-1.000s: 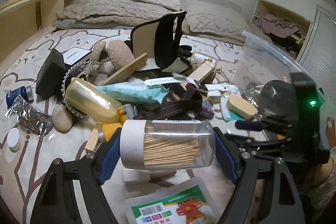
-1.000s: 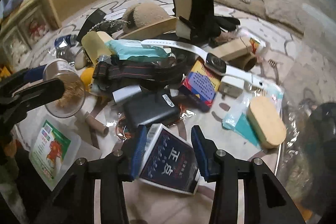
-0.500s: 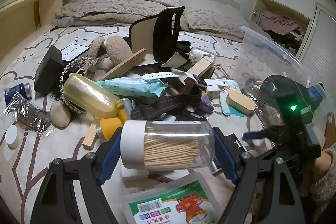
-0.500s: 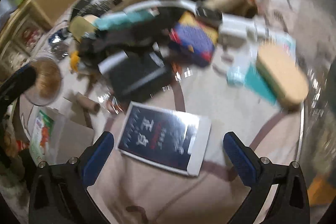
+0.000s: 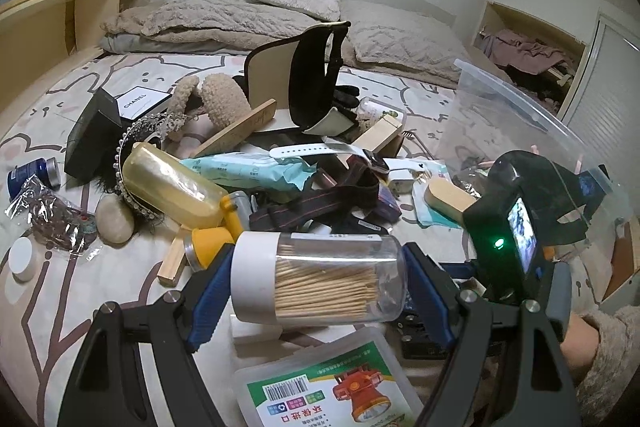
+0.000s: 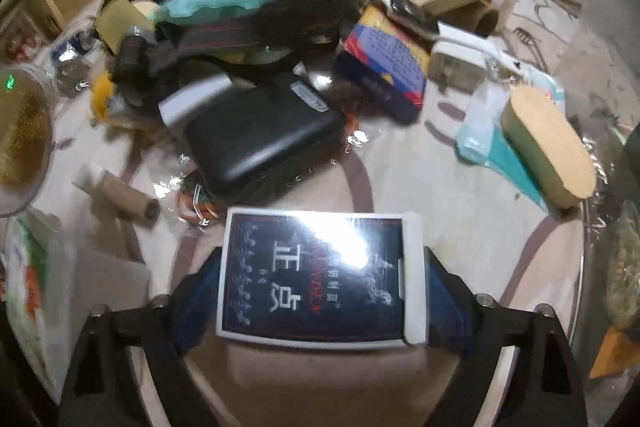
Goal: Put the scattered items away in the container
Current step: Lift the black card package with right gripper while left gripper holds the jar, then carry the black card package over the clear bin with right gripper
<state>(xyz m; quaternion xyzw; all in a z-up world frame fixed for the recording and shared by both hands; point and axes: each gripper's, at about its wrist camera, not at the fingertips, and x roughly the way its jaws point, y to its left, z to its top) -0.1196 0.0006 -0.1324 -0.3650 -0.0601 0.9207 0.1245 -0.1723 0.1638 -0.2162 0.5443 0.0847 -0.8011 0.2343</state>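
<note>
1. The left tool (image 5: 320,283) was seen clamped across a clear toothpick jar (image 5: 316,277), one blue pad at the white cap end and the other at the base; the jar was held lying sideways, above the bed's clutter.
2. The right tool (image 6: 322,277) was seen closed on a dark card box with a white border (image 6: 320,277), gripped by its two side edges. Whether the box was already lifted off the bedspread (image 6: 440,187) could not be told; the right wrist view was motion-blurred.
3. The container (image 5: 516,99), a clear plastic bin, stood at the right of the left wrist view, beyond the right tool's body; a few small items showed through its wall, too indistinct to name.
4. Scattered items were left in a heap on the bed: a yellow bottle (image 5: 172,187), a teal packet (image 5: 248,171), a white watch (image 5: 320,151), a wooden brush (image 6: 548,147), a black case (image 6: 260,135), a blue patterned box (image 6: 384,67), a cardboard tube (image 6: 120,197) and a boxed headlamp (image 5: 332,383) just below the jar.
5. Step judged in hand: both pick-ups made, with carrying to the bin not yet done. The task was judged at an early stage, given the size of the heap.
6. Next move judged to call for both loads to be swung right, raised over the bin's rim and released inside, one tool at a time so that they do not collide. The smooth round jar may roll in the grip.
</note>
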